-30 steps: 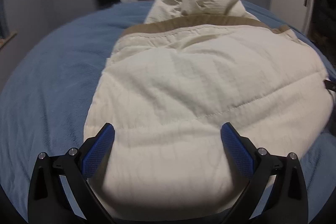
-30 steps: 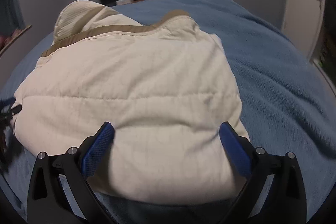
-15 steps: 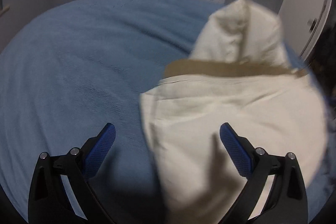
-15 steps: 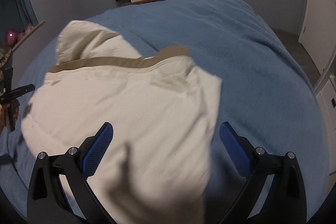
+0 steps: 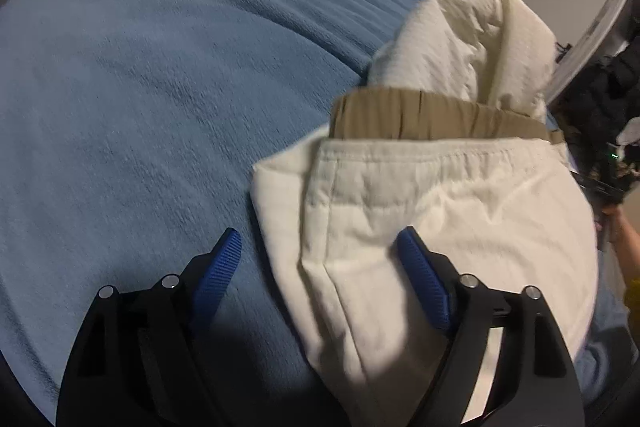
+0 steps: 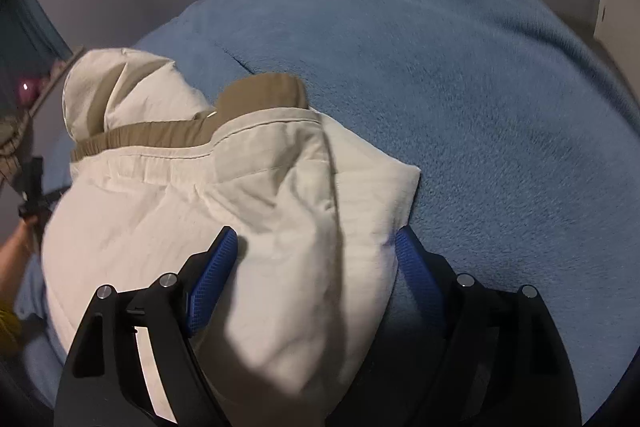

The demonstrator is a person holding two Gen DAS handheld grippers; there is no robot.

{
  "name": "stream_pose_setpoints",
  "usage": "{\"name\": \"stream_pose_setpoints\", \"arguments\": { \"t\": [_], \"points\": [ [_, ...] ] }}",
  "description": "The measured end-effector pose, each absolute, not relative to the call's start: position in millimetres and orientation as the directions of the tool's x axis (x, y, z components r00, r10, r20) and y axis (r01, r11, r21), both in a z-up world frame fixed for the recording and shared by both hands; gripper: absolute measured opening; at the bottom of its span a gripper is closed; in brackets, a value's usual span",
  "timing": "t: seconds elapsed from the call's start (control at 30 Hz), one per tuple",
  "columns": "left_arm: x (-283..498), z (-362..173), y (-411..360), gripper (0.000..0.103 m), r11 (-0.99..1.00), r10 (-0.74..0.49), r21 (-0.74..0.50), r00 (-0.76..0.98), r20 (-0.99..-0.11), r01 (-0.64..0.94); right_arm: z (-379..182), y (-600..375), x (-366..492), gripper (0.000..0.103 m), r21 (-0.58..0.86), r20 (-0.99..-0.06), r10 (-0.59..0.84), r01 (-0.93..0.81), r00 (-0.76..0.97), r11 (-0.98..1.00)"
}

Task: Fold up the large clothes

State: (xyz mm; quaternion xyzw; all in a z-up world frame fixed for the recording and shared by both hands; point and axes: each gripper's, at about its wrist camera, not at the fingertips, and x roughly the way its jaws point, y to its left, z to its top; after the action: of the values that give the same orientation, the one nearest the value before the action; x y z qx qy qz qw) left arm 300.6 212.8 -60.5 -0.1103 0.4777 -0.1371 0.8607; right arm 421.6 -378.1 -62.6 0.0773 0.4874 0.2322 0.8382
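the left tongs (image 5: 320, 251) point steeply down and their jaws are closing, but the blue pads (image 5: 424, 283) are apart. the right tongs (image 6: 316, 247) also point steeply down with closing jaws, pads (image 6: 212, 283) apart. in the left wrist view a bare forearm (image 5: 626, 243) shows at the right edge; in the right wrist view a hand (image 6: 18, 243) shows at the left edge.

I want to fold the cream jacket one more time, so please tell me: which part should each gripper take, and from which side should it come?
Probably the two near side edges of the cream jacket. The left gripper straddles its left fold and the right gripper its right corner, jaws closing around them. Come from the near end: the hood and tan collar band lie at the far end, so these edges can fold towards them.
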Motion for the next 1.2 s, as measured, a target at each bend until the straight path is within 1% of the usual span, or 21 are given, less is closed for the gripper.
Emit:
{"name": "stream_pose_setpoints", "arguments": {
  "t": [0.03, 0.07, 0.1, 0.23, 0.33, 0.43, 0.47, 0.6, 0.63, 0.67, 0.7, 0.73, 0.77, 0.83, 0.87, 0.9, 0.97, 1.07, 1.13, 1.2],
  "points": [
    [296.3, -61.8, 214.7, 0.061, 0.925, -0.374, -0.352, 0.501, -0.781, 0.141, -64.6, -380.2, 422.4, 0.077, 0.376, -0.777, 0.480, -0.313, 0.406, 0.872],
    [292.0, -62.8, 216.7, 0.057, 0.907, -0.413, -0.393, 0.494, -0.765, 0.149, -67.2, -382.9, 423.1, 0.077, 0.403, -0.772, 0.502, -0.311, 0.389, 0.861],
    [287.9, -63.6, 218.2, 0.055, 0.898, -0.429, -0.413, 0.493, -0.757, 0.147, -68.5, -384.6, 423.2, 0.077, 0.416, -0.770, 0.513, -0.312, 0.379, 0.854],
    [272.4, -70.8, 226.2, 0.055, 0.867, -0.480, -0.476, 0.496, -0.724, 0.145, -70.7, -389.1, 424.5, 0.077, 0.443, -0.759, 0.542, -0.324, 0.360, 0.836],
    [277.3, -77.0, 224.4, 0.055, 0.858, -0.491, -0.494, 0.506, -0.709, 0.141, -74.0, -389.2, 431.6, 0.077, 0.467, -0.752, 0.556, -0.309, 0.355, 0.829],
    [291.4, -79.8, 217.6, 0.055, 0.858, -0.489, -0.493, 0.522, -0.699, 0.143, -77.4, -385.3, 440.0, 0.070, 0.492, -0.735, 0.576, -0.301, 0.359, 0.817],
    [298.4, -79.0, 215.4, 0.055, 0.859, -0.486, -0.493, 0.526, -0.697, 0.140, -78.0, -384.0, 442.4, 0.066, 0.494, -0.731, 0.578, -0.303, 0.363, 0.815],
    [310.1, -82.8, 209.0, 0.055, 0.870, -0.468, -0.474, 0.533, -0.705, 0.136, -80.2, -375.7, 446.7, 0.057, 0.480, -0.716, 0.573, -0.315, 0.398, 0.819],
    [308.9, -79.7, 208.9, 0.051, 0.872, -0.464, -0.470, 0.535, -0.706, 0.136, -78.2, -373.1, 444.0, 0.055, 0.462, -0.713, 0.564, -0.326, 0.416, 0.825],
    [306.3, -76.3, 207.0, 0.047, 0.877, -0.459, -0.456, 0.542, -0.704, 0.150, -75.2, -369.2, 440.7, 0.050, 0.442, -0.711, 0.555, -0.340, 0.431, 0.830],
    [303.7, -73.8, 205.0, 0.039, 0.880, -0.457, -0.445, 0.546, -0.702, 0.165, -68.8, -367.9, 432.8, 0.044, 0.406, -0.715, 0.536, -0.358, 0.449, 0.841],
    [299.7, -68.7, 202.9, 0.031, 0.886, -0.451, -0.425, 0.553, -0.701, 0.186, -62.7, -367.5, 428.9, 0.041, 0.382, -0.714, 0.525, -0.370, 0.463, 0.847],
    [296.4, -64.8, 202.9, 0.028, 0.887, -0.452, -0.417, 0.558, -0.696, 0.199, -55.3, -364.3, 421.7, 0.036, 0.345, -0.712, 0.509, -0.390, 0.484, 0.854],
    [292.7, -57.3, 200.8, 0.024, 0.894, -0.443, -0.388, 0.561, -0.700, 0.222, -45.8, -359.9, 412.2, 0.031, 0.289, -0.711, 0.485, -0.417, 0.510, 0.862],
    [292.1, -54.6, 198.2, 0.024, 0.900, -0.434, -0.373, 0.561, -0.705, 0.227, -42.9, -358.2, 410.5, 0.027, 0.281, -0.706, 0.486, -0.426, 0.515, 0.860],
    [291.8, -52.3, 195.9, 0.024, 0.906, -0.422, -0.352, 0.562, -0.711, 0.235, -42.7, -359.4, 411.5, 0.026, 0.303, -0.703, 0.500, -0.424, 0.506, 0.854],
    [297.3, -51.2, 192.4, 0.024, 0.909, -0.417, -0.338, 0.550, -0.724, 0.244, -49.4, -362.5, 420.2, 0.026, 0.357, -0.711, 0.527, -0.408, 0.465, 0.841],
    [313.6, -57.5, 186.1, 0.027, 0.899, -0.436, -0.373, 0.532, -0.726, 0.228, -64.0, -366.1, 438.0, 0.027, 0.467, -0.708, 0.591, -0.372, 0.387, 0.802],
    [320.5, -66.4, 187.3, 0.034, 0.889, -0.453, -0.406, 0.521, -0.723, 0.209, -73.7, -366.3, 448.1, 0.031, 0.521, -0.701, 0.624, -0.350, 0.344, 0.778],
    [319.8, -74.2, 189.5, 0.040, 0.888, -0.452, -0.423, 0.521, -0.724, 0.181, -82.5, -369.3, 453.2, 0.037, 0.552, -0.702, 0.635, -0.317, 0.323, 0.771]
  ]
}}
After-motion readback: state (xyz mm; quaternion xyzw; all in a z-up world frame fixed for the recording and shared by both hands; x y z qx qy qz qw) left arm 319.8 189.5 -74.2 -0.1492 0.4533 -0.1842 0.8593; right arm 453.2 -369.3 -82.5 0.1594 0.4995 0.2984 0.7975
